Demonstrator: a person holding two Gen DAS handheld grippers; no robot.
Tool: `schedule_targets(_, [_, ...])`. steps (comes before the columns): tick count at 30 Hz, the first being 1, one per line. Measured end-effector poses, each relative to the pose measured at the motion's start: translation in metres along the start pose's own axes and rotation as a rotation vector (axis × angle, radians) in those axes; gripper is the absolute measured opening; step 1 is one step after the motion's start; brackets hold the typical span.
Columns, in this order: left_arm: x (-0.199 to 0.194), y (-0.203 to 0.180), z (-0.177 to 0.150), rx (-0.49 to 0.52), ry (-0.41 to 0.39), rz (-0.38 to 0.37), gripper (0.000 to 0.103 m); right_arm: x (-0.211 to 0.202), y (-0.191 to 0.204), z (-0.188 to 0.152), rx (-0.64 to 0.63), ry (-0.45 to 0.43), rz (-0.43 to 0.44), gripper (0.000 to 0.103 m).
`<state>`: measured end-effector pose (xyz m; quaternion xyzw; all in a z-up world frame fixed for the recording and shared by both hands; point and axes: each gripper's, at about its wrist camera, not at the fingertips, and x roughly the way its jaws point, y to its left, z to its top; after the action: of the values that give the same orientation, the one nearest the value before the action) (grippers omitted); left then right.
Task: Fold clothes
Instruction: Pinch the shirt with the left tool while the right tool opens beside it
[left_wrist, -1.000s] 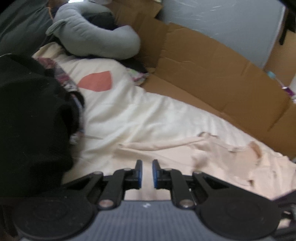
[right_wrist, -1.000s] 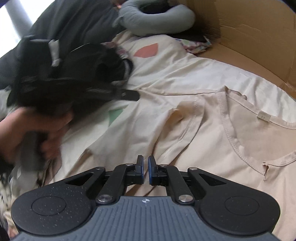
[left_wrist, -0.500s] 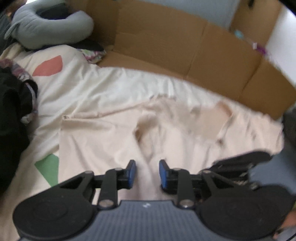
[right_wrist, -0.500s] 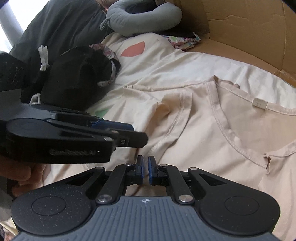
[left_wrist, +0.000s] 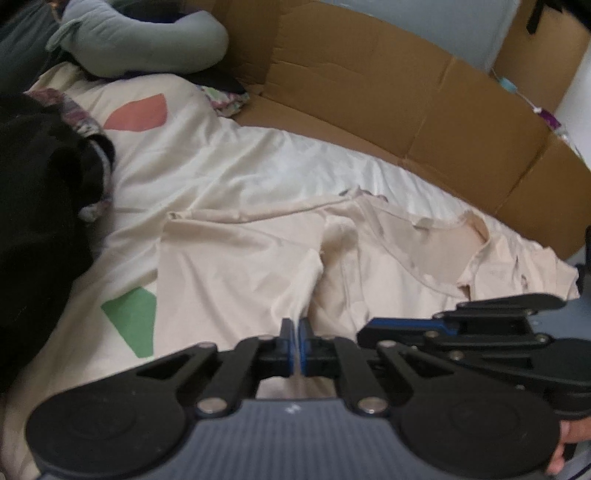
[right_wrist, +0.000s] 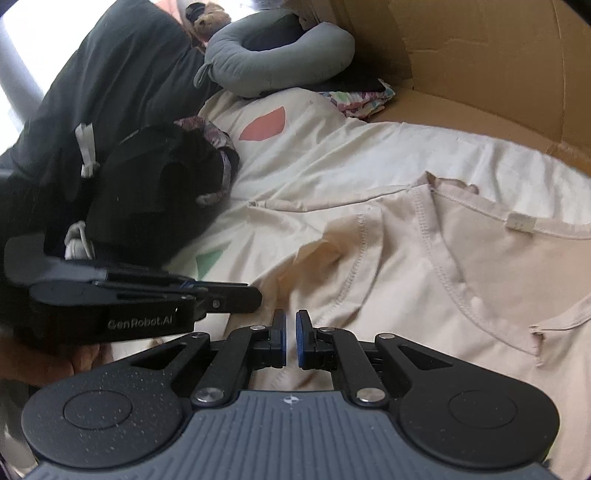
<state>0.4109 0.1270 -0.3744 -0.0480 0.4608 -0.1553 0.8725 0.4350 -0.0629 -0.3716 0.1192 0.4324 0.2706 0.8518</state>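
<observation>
Both tools pinch the shirt for a fold.
I hold my left tool (left_wrist: 297, 345) and right tool (right_wrist: 290, 345) clamped on the beige shirt (left_wrist: 236, 266), spread mid-bed (left_wrist: 258, 162), ready to lift its sleeve side.

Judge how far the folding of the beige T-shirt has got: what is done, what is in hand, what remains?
Done: the beige T-shirt lies spread open on the cream sheet; no fold shows yet. In hand: the left gripper is shut on a ridge of cloth beside the sleeve; the right gripper is shut close by, its hold unclear. Left: every fold.
</observation>
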Motion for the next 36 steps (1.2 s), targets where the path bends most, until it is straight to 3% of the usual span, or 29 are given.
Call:
schedule_targets(3, [-0.006,0.003,0.002,-0.028,-0.025,-0.045,0.002,0.008,0.001,0.001,0.048,0.013,0.043,0.007])
schedule_targets(4, [-0.007,0.003,0.002,-0.028,-0.032,-0.050,0.000,0.012,0.000,0.001,0.071,0.018,0.058,0.019])
schedule_targets(5, [-0.007,0.005,0.002,-0.032,-0.035,-0.050,0.000,0.013,-0.002,0.001,0.090,0.020,0.070,0.023])
schedule_targets(10, [-0.002,0.011,0.001,-0.027,-0.023,-0.016,0.001,0.021,-0.003,0.000,0.112,0.032,0.097,0.035])
schedule_targets(15, [0.011,0.016,-0.005,-0.014,0.012,0.039,0.001,0.032,0.006,0.001,0.038,0.053,0.047,0.035])
schedule_targets(30, [0.006,0.034,-0.013,-0.122,-0.015,0.048,0.002,0.059,0.014,0.013,-0.041,0.091,0.001,0.033])
schedule_targets(33, [0.006,0.037,-0.015,-0.131,-0.018,0.044,0.002,0.063,0.018,0.013,-0.058,0.092,0.000,0.026])
schedule_targets(36, [0.006,0.036,-0.016,-0.124,-0.023,0.044,0.003,0.066,0.021,0.013,-0.080,0.092,-0.001,0.011])
